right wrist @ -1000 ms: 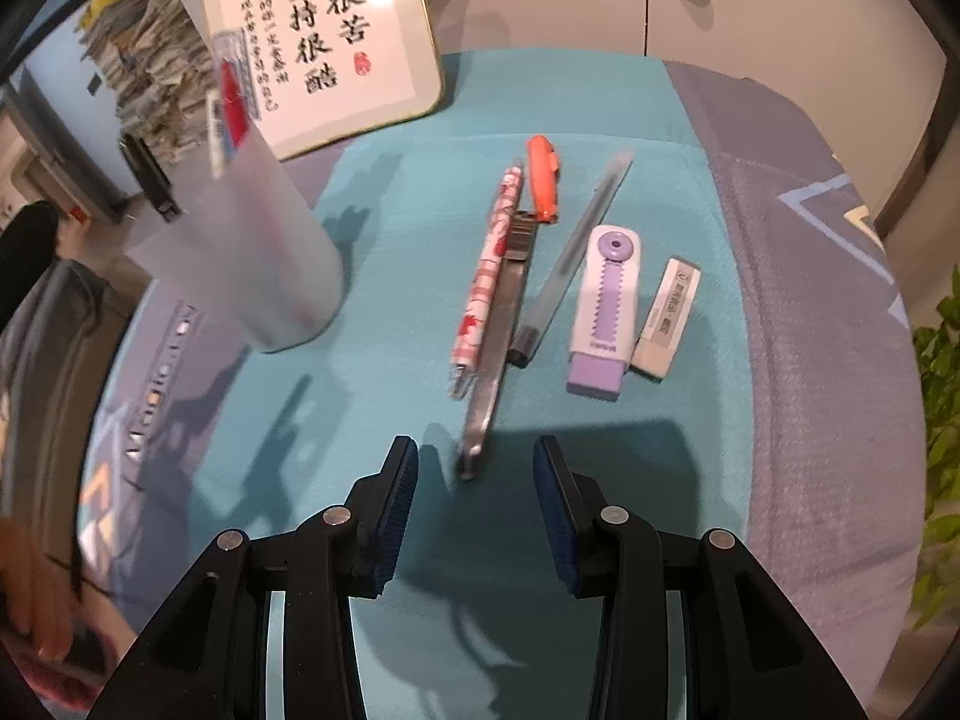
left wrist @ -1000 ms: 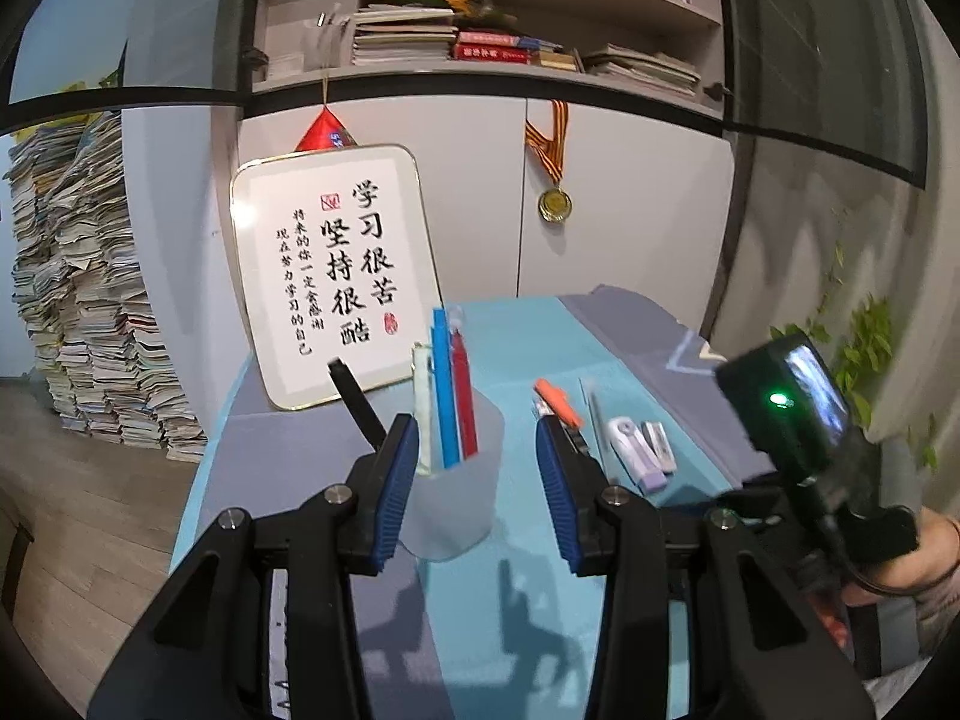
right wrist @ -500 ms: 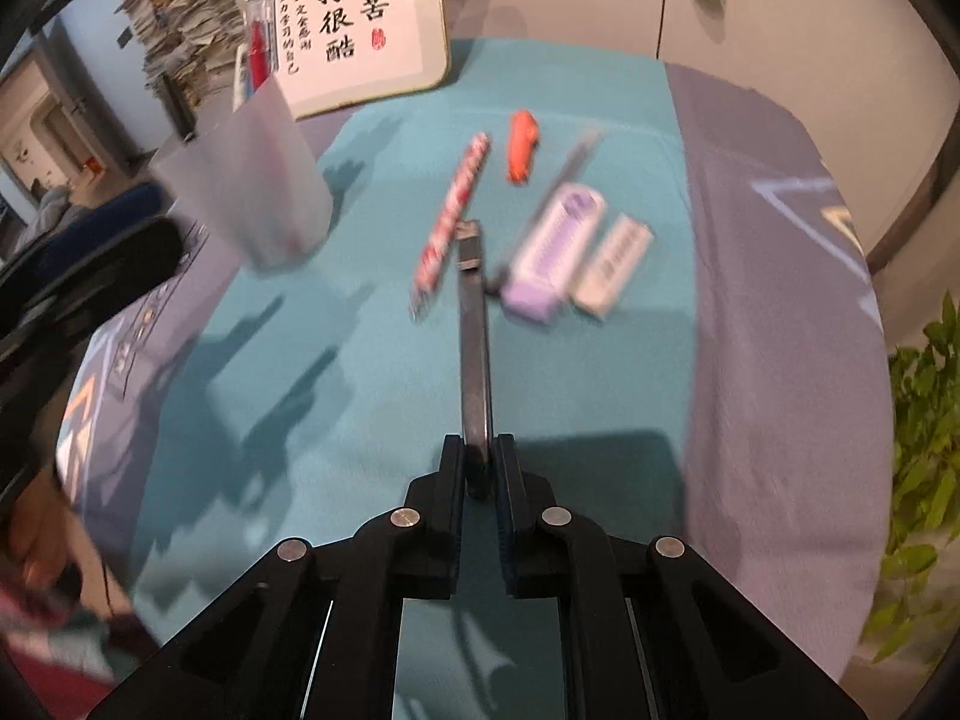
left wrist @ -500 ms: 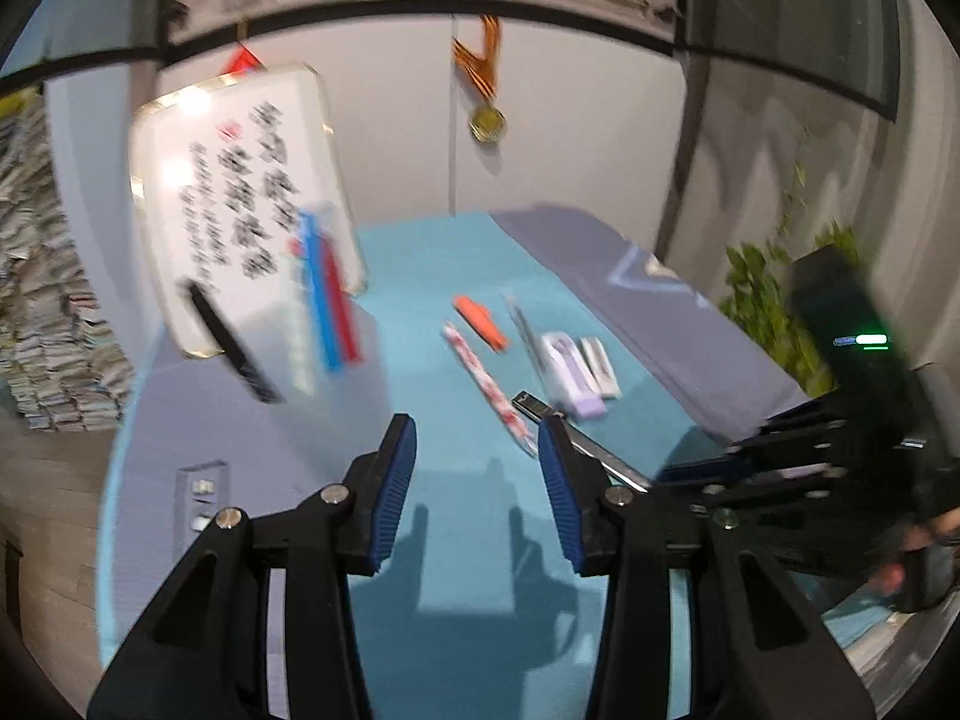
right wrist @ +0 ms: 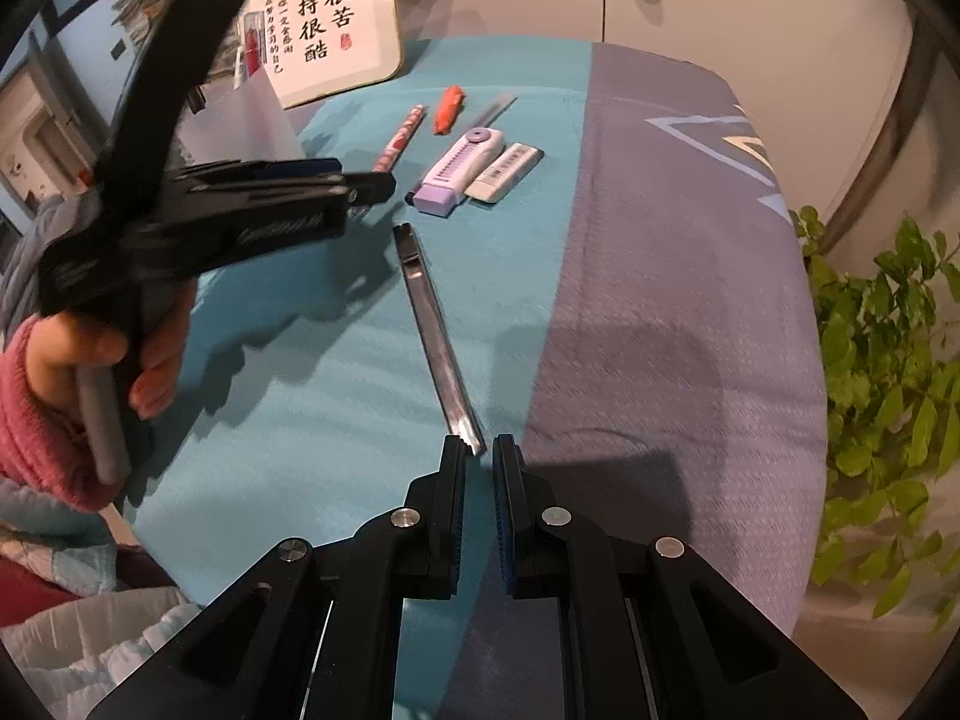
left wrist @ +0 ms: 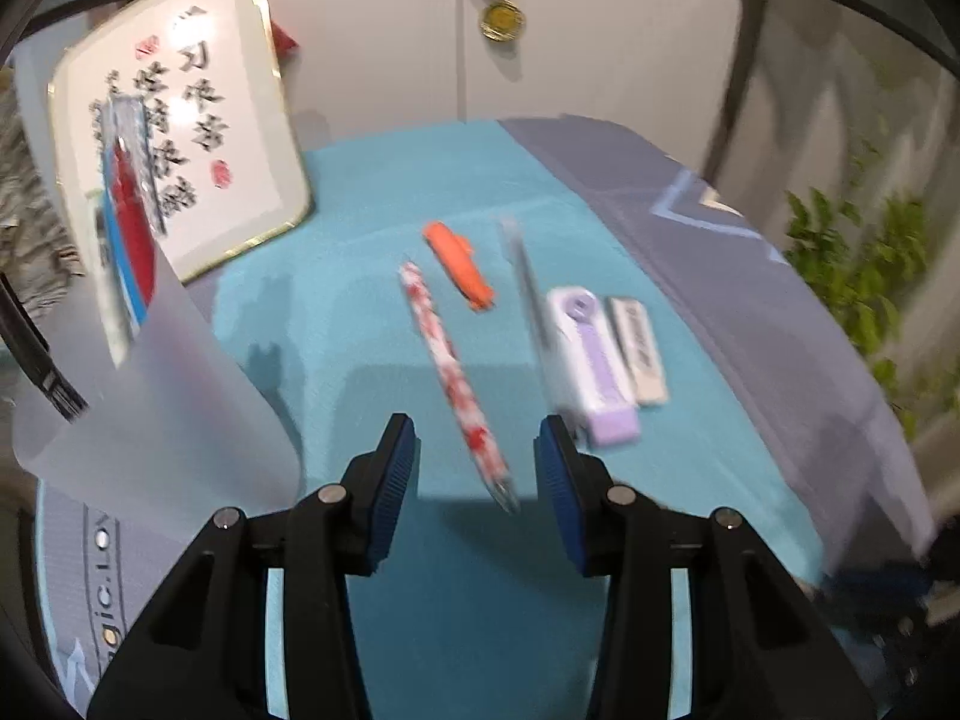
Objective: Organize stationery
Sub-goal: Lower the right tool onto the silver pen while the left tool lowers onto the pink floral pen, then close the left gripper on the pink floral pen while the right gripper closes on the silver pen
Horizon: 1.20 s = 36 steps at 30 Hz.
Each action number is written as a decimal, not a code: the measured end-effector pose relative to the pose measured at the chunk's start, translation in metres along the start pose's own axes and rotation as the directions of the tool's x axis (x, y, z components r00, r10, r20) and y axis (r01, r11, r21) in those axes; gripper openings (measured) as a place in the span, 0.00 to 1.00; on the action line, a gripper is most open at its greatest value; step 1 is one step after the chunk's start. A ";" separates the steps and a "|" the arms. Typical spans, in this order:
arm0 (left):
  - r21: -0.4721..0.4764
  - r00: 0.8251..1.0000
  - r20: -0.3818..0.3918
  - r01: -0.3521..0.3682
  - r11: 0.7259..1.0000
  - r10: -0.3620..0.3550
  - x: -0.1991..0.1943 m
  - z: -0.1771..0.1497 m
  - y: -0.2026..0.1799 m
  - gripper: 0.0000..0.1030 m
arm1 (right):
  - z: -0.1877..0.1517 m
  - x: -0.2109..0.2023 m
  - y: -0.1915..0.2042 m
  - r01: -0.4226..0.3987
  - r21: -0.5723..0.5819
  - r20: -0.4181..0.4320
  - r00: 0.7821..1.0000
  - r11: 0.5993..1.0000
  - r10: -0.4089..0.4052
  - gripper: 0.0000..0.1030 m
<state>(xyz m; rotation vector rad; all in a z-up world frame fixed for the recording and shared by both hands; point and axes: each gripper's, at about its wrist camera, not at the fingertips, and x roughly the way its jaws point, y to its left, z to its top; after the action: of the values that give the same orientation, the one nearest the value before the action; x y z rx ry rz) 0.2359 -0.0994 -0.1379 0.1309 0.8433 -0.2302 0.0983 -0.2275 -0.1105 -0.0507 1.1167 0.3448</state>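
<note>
While the right tool (right wrist: 479,456) is clenched on the near end of a metal utility knife (right wrist: 433,312) above the teal desk (right wrist: 336,396), the left tool (left wrist: 477,450) hovers unclenched over a red-and-white pen (left wrist: 453,372), with the frosted pen cup (left wrist: 150,396) beyond at left.

The left gripper (left wrist: 477,462) hangs with parted jaws over the near tip of a red-and-white pen (left wrist: 451,373), a frosted cup (left wrist: 150,396) at left, an eraser (left wrist: 637,348) at right.
</note>
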 end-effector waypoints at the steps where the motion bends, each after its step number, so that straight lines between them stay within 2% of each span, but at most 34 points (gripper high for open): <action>1: -0.001 1.000 0.000 -0.012 1.000 0.012 0.003 0.002 0.000 0.40 | 0.001 0.000 0.000 -0.004 0.001 0.002 1.000 1.000 0.004 0.10; 3: -0.006 0.999 -0.036 -0.013 1.000 0.013 0.011 0.002 0.002 0.38 | 0.001 0.002 0.000 -0.016 0.000 0.006 1.000 1.000 0.016 0.10; 4: -0.013 0.999 -0.043 0.001 1.000 -0.002 0.013 0.001 0.003 0.34 | 0.001 0.003 0.001 -0.021 -0.001 0.010 1.000 1.000 0.021 0.10; 5: -0.014 0.999 -0.041 0.012 1.000 -0.012 0.012 0.001 0.005 0.17 | 0.002 0.003 0.001 -0.027 0.000 0.019 0.999 1.000 0.027 0.10; 6: -0.009 0.999 -0.042 0.017 1.000 -0.017 0.011 0.001 0.005 0.12 | 0.004 0.001 0.001 -0.031 0.001 0.030 0.999 1.000 0.031 0.10; 8: -0.018 0.997 -0.064 0.040 0.999 -0.041 0.005 -0.003 0.010 0.08 | 0.008 -0.005 0.001 -0.037 0.002 0.062 0.997 0.999 0.037 0.10; 11: -0.037 0.990 -0.090 0.106 0.994 -0.109 -0.011 -0.016 0.018 0.08 | 0.019 -0.010 0.006 -0.037 -0.018 0.098 0.994 0.999 0.038 0.16; 13: -0.019 0.988 -0.093 0.118 0.993 -0.120 -0.026 -0.029 0.021 0.08 | 0.028 -0.006 0.011 -0.034 -0.039 0.095 0.995 0.999 0.038 0.25; 15: 0.011 0.987 -0.100 0.126 0.992 -0.124 -0.043 -0.047 0.025 0.08 | 0.036 0.003 0.016 -0.041 -0.056 0.073 0.996 0.998 0.045 0.30; 20: 0.068 0.976 -0.155 0.162 0.984 -0.150 -0.078 -0.091 0.039 0.08 | 0.050 0.023 0.033 -0.040 -0.111 0.024 0.999 0.993 0.043 0.30; 23: 0.096 0.974 -0.163 0.173 0.980 -0.156 -0.088 -0.102 0.040 0.09 | 0.058 0.030 0.039 -0.032 -0.126 0.016 0.999 0.992 0.034 0.30; 25: 0.108 0.978 -0.141 0.170 0.980 -0.154 -0.092 -0.103 0.040 0.10 | 0.064 0.034 0.040 -0.021 -0.120 0.012 1.000 0.993 0.022 0.30; 27: 0.103 0.979 -0.121 0.174 0.979 -0.161 -0.092 -0.098 0.040 0.18 | 0.069 0.036 0.040 -0.016 -0.103 0.007 1.000 0.995 0.017 0.30; 28: 0.101 0.980 -0.114 0.175 0.979 -0.163 -0.091 -0.096 0.040 0.27 | 0.072 0.037 0.040 -0.016 -0.102 0.005 1.000 0.995 0.017 0.30; 29: 0.101 0.981 -0.108 0.170 0.980 -0.159 -0.088 -0.092 0.039 0.32 | 0.073 0.038 0.040 -0.015 -0.104 0.004 1.000 0.994 0.016 0.30; 36: 0.113 0.979 -0.118 0.182 0.977 -0.169 -0.062 -0.070 0.029 0.32 | 0.080 0.042 0.040 -0.010 -0.104 -0.011 1.000 0.995 0.009 0.30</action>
<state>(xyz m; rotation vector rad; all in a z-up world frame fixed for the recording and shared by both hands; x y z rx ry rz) 0.1529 -0.0480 -0.1371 0.1858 0.9494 -0.4452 0.1727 -0.1622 -0.1065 -0.1393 1.1094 0.4110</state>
